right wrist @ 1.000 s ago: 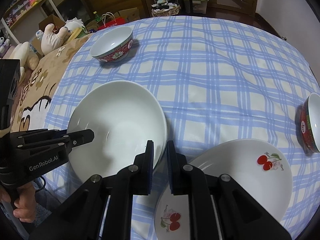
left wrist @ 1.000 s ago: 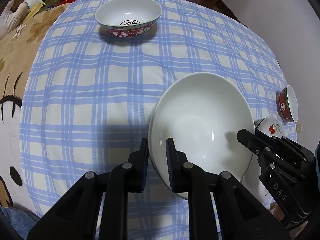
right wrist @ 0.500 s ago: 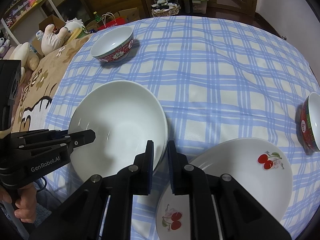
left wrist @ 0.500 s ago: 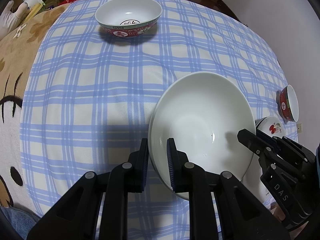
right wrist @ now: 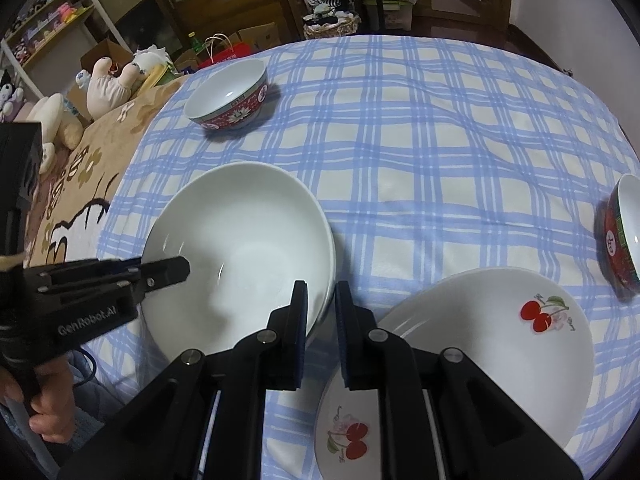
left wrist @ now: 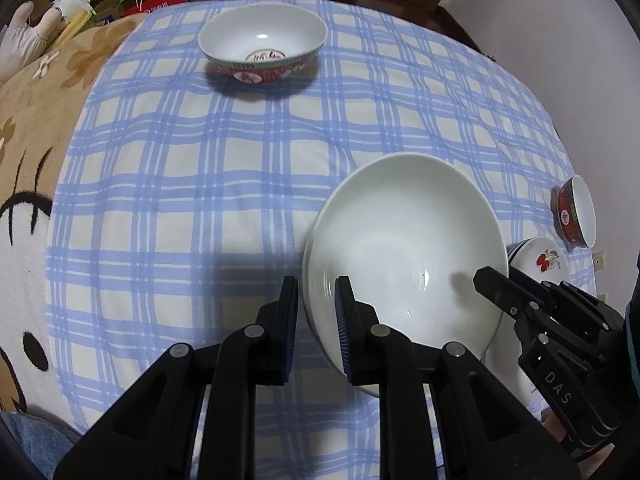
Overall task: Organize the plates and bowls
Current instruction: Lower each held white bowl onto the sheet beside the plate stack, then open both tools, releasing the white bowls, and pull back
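Organizing is barely begun. Both grippers, left gripper (left wrist: 317, 316) and right gripper (right wrist: 321, 312), pinch opposite rims of a large plain white ceramic bowl (left wrist: 404, 256), empty, on the blue checked tablecloth (left wrist: 192, 168). A cherry-printed white plate (right wrist: 500, 344) lies at four o'clock. Two red-patterned bowls (both empty) (right wrist: 228, 96) (right wrist: 622, 236) stand apart, unsorted.

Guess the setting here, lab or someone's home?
Most likely a home, a lived-in bedroom or living room: plush toys beside a cartoon blanket, wooden cabinets behind, and bowls laid on a blue plaid cloth.
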Demonstrator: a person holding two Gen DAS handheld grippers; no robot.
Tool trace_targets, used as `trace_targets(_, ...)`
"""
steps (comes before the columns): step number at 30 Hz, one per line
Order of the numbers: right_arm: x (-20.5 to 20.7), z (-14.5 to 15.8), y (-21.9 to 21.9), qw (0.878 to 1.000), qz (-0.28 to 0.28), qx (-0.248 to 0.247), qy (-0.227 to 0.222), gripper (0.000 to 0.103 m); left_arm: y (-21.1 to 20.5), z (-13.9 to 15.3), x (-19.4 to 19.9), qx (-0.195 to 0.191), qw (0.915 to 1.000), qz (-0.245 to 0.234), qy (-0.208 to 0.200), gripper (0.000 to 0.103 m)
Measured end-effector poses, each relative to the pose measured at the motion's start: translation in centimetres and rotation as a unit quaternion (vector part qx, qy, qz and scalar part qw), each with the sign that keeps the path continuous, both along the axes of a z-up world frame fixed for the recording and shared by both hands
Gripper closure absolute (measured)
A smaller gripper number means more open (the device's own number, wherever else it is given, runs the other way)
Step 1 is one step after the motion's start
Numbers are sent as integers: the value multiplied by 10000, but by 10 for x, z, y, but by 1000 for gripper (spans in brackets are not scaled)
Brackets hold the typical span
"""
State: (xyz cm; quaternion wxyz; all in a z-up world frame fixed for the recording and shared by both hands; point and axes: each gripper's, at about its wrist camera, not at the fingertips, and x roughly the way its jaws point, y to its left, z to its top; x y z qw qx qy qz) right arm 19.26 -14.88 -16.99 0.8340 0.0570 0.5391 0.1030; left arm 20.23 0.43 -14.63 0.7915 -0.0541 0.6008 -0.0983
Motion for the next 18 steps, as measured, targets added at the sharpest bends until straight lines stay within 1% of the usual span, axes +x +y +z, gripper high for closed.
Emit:
trace_targets(4, -7, 11, -5, 9999, -99, 34, -110, 87, -2, 9, -5, 92, 9997, -57, -240, 82)
trace_targets(8, -16, 29, -15, 9993, -233, -24, -276, 85, -2, 17, -12, 30, 9996, -57, -284, 80)
trace_targets(9, -20, 36, -19, 9990, -290, -21, -334, 81, -1, 20, -14, 37, 9996, -49, -261, 78)
trace_targets(10, -22, 41, -23, 9987, -333, -29, -393, 73, 1, 23, -17, 45, 9997, -46, -256, 75)
trace_targets(11, -26, 47, -27, 9981, -392, -54, -475, 69, 1, 27, -19, 36, 9996, -48, -280, 73)
trace_targets(12, -29, 53, -31, 9974, -443, -84, -554, 63, 1, 31, -21, 32, 9994, -55, -341, 73)
trace_targets(13, -33, 59, -36, 9966, -495, -125, -644, 59, 1, 39, -25, 32, 9989, -72, -455, 71)
trace_targets(14, -37, 65, -41, 9957, -547, -170, -724, 57, 0, 44, -28, 27, 9986, -83, -528, 66)
trace_targets(15, -41, 70, -46, 9948, -596, -198, -797, 52, 0, 50, -31, 21, 9980, -86, -625, 63)
trace_targets(16, -46, 76, -52, 9936, -657, -204, -891, 49, 0, 59, -34, 3, 9970, -95, -770, 56)
trace_targets(17, -49, 80, -57, 9929, -700, -197, -943, 43, -2, 64, -35, -4, 9963, -107, -857, 53)
trace_targets(18, -53, 84, -64, 9918, -766, -187, -1001, 39, -5, 71, -37, -4, 9954, -191, -943, 53)
